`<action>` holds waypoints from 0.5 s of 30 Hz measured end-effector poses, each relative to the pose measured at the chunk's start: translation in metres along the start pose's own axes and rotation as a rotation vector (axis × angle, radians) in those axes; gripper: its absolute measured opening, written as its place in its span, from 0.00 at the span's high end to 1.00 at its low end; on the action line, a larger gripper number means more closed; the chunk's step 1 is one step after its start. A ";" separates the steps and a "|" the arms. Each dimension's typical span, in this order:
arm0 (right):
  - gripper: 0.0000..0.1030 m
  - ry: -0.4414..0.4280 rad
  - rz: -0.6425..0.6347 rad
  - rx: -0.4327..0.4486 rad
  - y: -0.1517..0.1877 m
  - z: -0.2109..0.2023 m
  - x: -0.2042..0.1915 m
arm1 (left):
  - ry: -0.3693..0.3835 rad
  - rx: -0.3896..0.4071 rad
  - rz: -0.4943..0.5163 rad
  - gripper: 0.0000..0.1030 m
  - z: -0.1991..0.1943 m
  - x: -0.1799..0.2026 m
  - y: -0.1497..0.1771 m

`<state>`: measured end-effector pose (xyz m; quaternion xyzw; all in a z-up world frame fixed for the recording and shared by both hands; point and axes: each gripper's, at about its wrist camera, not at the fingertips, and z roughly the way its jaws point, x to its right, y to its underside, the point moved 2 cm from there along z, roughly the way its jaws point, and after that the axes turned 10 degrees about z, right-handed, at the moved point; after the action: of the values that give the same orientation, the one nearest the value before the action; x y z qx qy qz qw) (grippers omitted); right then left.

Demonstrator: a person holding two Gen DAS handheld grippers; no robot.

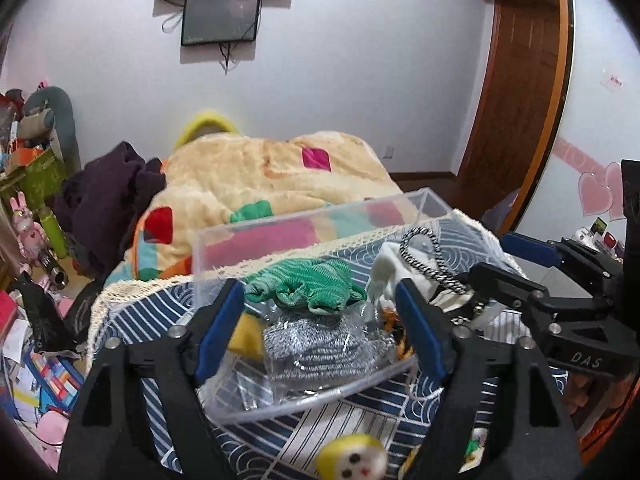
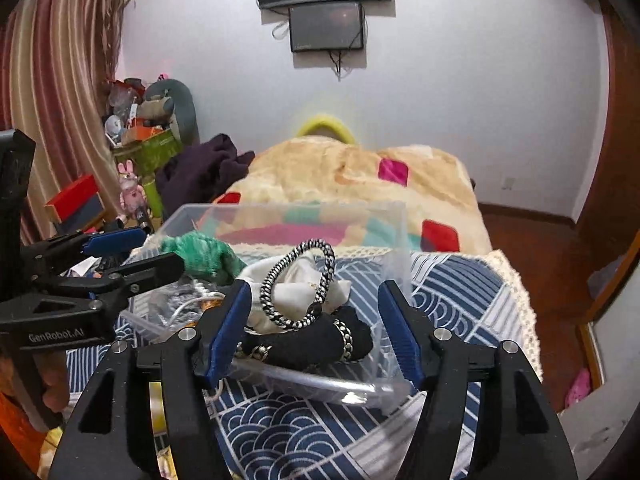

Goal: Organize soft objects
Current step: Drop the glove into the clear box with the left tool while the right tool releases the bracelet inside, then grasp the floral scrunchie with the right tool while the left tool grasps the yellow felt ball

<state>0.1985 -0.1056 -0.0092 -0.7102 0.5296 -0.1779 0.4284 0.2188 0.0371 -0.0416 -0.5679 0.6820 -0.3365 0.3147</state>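
A clear plastic box [image 1: 304, 400] [image 2: 396, 236] stands on a blue patterned cloth [image 1: 360, 424] [image 2: 452, 292]. Inside lie a green knitted piece [image 1: 308, 286] [image 2: 200, 254], a grey knitted piece [image 1: 320, 344], a white cloth [image 1: 394, 268] [image 2: 296, 292] with a black-and-white braided ring [image 1: 424, 258] [image 2: 298, 284] on it, and a black roll [image 2: 308, 344] with banded rings. My left gripper [image 1: 320, 328] is open and empty over the box's near side, also seen at the left of the right wrist view [image 2: 132, 252]. My right gripper [image 2: 316, 328] is open and empty around the black roll, also seen in the left wrist view [image 1: 496, 256].
A beige blanket [image 1: 260, 184] [image 2: 360, 176] with coloured patches covers the bed behind the box. A dark purple garment [image 1: 108, 196] [image 2: 200, 172] lies to its left. A small yellow doll [image 1: 352, 460] sits on the cloth in front. Clutter fills the floor at left [image 1: 36, 320]. A wooden door [image 1: 516, 92] stands right.
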 end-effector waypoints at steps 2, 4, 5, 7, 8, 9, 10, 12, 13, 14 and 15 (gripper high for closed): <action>0.28 0.005 -0.020 0.030 0.000 -0.013 -0.003 | -0.006 0.028 0.001 0.17 -0.015 0.002 0.001; 0.25 0.008 -0.042 0.059 0.002 -0.025 -0.008 | -0.007 0.047 0.003 0.17 -0.029 0.004 0.003; 0.25 0.003 -0.046 0.062 0.003 -0.028 -0.010 | -0.009 0.054 0.001 0.17 -0.036 0.005 0.005; 0.25 -0.015 -0.046 0.065 0.006 -0.035 -0.011 | -0.003 0.066 -0.006 0.14 -0.047 0.007 0.009; 0.25 -0.024 -0.043 0.071 0.008 -0.041 -0.012 | 0.002 0.070 -0.011 0.13 -0.053 0.008 0.012; 0.25 -0.029 -0.043 0.074 0.010 -0.044 -0.013 | 0.004 0.076 -0.014 0.10 -0.057 0.008 0.015; 0.25 -0.036 -0.040 0.076 0.014 -0.047 -0.013 | 0.004 0.081 -0.013 0.09 -0.063 0.010 0.019; 0.25 -0.053 -0.025 0.070 0.022 -0.052 -0.014 | 0.002 0.078 0.004 0.09 -0.070 0.014 0.028; 0.25 -0.058 -0.021 0.064 0.025 -0.052 -0.015 | 0.001 0.074 0.008 0.09 -0.071 0.015 0.030; 0.25 -0.062 -0.018 0.055 0.031 -0.052 -0.016 | 0.000 0.066 0.011 0.09 -0.072 0.017 0.035; 0.25 -0.063 -0.014 0.044 0.036 -0.051 -0.016 | 0.001 0.059 0.011 0.09 -0.074 0.018 0.040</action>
<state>0.1349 -0.1151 -0.0054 -0.7095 0.5068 -0.1700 0.4591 0.1339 0.0318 -0.0325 -0.5547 0.6750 -0.3549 0.3328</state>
